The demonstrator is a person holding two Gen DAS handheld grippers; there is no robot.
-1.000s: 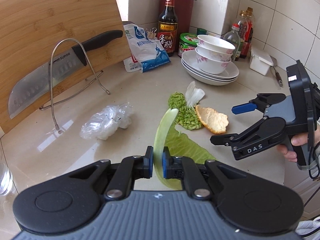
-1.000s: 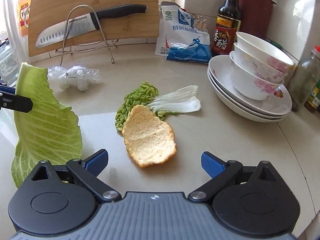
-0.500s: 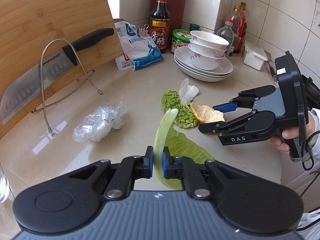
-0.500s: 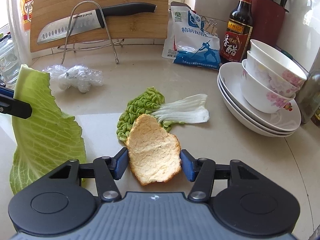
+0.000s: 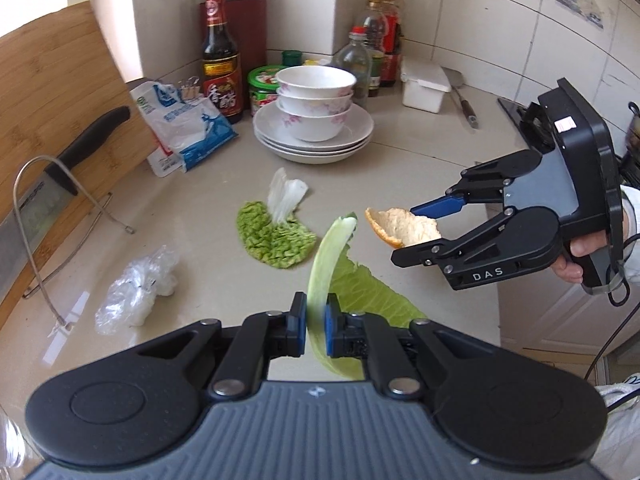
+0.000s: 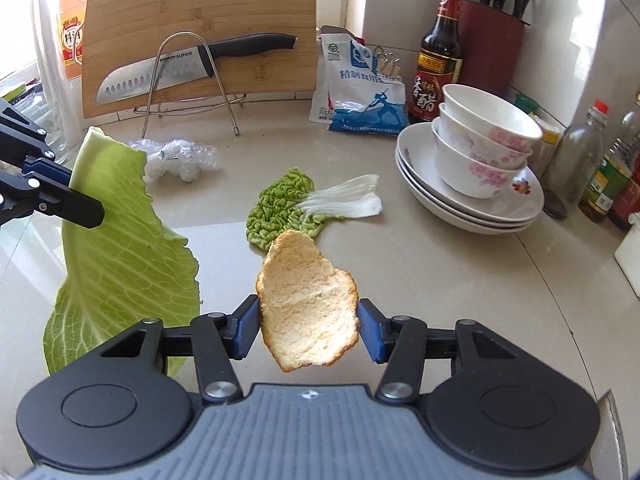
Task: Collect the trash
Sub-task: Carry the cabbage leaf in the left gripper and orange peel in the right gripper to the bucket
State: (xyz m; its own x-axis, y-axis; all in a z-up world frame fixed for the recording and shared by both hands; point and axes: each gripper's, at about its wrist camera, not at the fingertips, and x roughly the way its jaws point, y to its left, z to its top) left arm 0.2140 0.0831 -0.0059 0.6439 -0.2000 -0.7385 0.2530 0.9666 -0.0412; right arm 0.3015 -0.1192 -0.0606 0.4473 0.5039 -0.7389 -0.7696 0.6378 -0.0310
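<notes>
Peel (image 6: 308, 308) sits clamped between the right gripper's (image 6: 308, 330) fingers, lifted off the desk (image 6: 440, 272). Left gripper (image 5: 316, 330) has its fingers shut on a cabbage leaf (image 5: 322, 276), which hangs above the desk. On the desk lie a crinkled green leaf with white stalk (image 6: 304, 204) and a crumpled plastic wrap (image 6: 176, 158), near stacked bowls (image 6: 484, 144).

The pale beige stone counter (image 6: 460, 272) carries a crinkled green-and-white cabbage leaf (image 6: 304, 204), a crumpled clear plastic wrap (image 6: 176, 158), a stack of white floral bowls on plates (image 6: 472, 184), a blue-white salt bag (image 6: 356, 88), and a dark vinegar bottle (image 6: 438, 52).
</notes>
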